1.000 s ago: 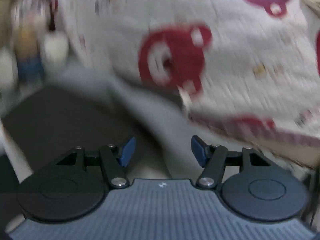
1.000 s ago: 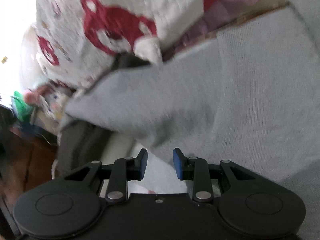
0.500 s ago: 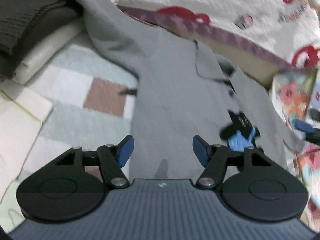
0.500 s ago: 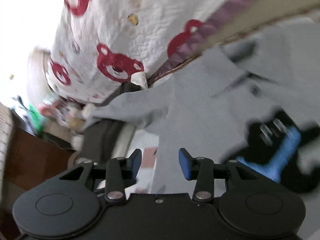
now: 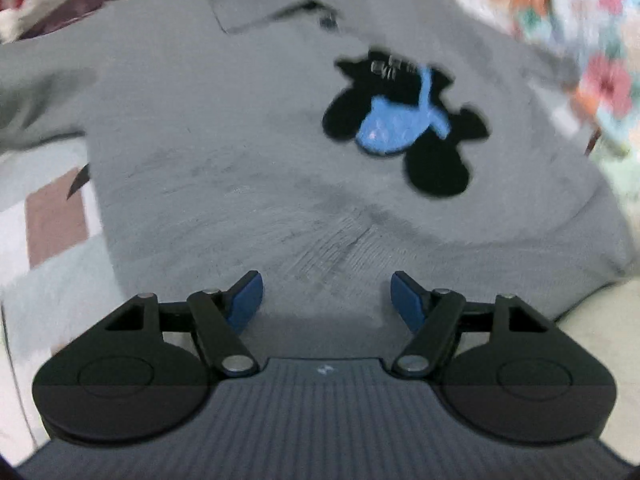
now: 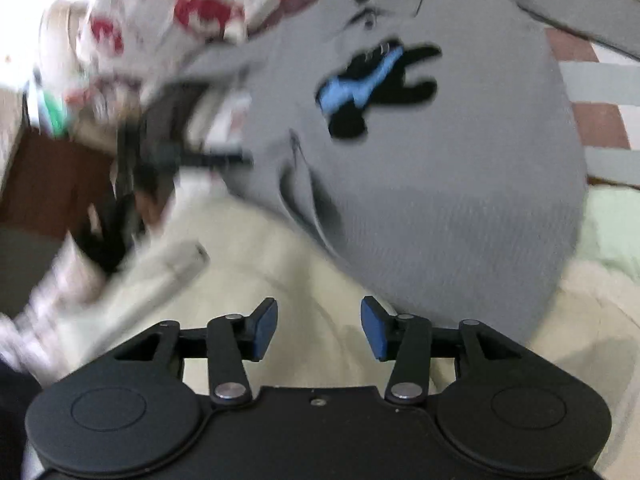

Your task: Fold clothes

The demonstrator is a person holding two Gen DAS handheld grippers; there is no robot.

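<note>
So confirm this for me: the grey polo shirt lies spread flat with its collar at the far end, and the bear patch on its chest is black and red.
Not quite. The grey polo shirt does lie spread flat with its collar at the far end, but the bear patch is black and blue, not red. The left wrist view shows it.

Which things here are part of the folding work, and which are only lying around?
For the job:
- grey polo shirt, spread flat
- left gripper, open
- right gripper, open

Lying about:
- white quilt with red bears
- floral fabric
- cream blanket
</note>
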